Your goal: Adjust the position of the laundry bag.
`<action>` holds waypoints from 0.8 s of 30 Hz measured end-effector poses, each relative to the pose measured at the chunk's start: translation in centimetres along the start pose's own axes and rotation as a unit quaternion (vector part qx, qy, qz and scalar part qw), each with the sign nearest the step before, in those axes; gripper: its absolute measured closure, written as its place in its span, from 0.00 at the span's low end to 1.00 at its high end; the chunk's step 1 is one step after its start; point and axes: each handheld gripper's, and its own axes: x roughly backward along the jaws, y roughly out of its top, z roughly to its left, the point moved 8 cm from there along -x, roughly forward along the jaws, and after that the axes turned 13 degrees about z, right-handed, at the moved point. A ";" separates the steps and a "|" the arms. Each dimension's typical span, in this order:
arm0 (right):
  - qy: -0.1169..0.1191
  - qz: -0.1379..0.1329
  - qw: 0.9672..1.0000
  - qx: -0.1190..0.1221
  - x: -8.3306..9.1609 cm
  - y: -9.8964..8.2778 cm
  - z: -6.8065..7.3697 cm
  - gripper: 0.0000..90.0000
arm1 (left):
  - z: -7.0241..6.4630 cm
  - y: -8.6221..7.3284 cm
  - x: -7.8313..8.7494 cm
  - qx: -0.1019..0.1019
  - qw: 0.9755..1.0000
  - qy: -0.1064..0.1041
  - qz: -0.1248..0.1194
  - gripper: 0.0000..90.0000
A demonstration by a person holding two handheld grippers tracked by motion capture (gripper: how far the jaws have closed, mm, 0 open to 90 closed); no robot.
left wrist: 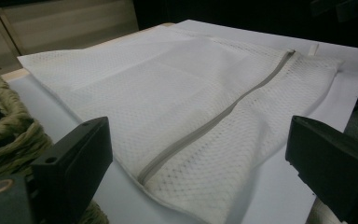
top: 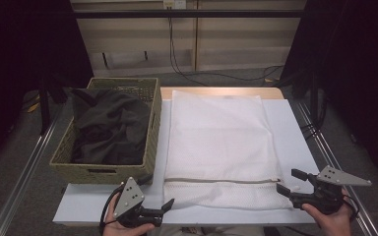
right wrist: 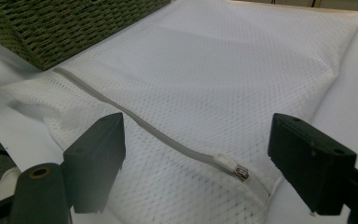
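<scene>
1. White sheet-covered surface (top: 295, 142), wide and flat, carrying everything; bare strip along the near edge.
2. White mesh laundry bag (top: 216, 142) lying flat in the middle of the surface, empty-looking, near end slightly puffed and reaching almost to the near edge.
3. Woven greenish basket (top: 152, 123) just beside the bag's left edge, heaped with dark clothing (top: 108, 125).
4. Left hand-held gripper (top: 169, 205) at the near-left corner of the bag, jaws apart, nothing between them, not touching the mesh.
5. Right hand-held gripper (top: 290, 182) at the near-right corner, jaws spread wide, empty, aimed at the zipper end.
6. Grey zipper (right wrist: 135, 123) running across the bag near its front, apparently closed along its length.
7. Small metal zipper pull (right wrist: 240, 173) close ahead of the right jaws, lying flat on the mesh.
8. Risks, as judged: pull small and flat, so jaws likely to pinch mesh instead; with the far end unanchored, bag likely to slide or bunch rather than unzip; snagged mesh could jam the slider.
</scene>
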 end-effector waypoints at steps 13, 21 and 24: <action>0.009 0.017 1.000 -0.007 -0.8 0.0 -0.3 0.31 | 0.9 -0.2 -0.3 0.005 1.000 0.013 0.011 0.10; 0.017 0.025 0.999 0.014 -1.6 0.9 0.7 0.40 | 0.9 -0.4 0.0 0.003 1.000 0.015 0.011 0.11; 0.019 0.033 0.999 0.028 -2.3 1.5 1.0 0.40 | 0.9 -0.5 0.2 0.001 1.000 0.020 0.015 0.11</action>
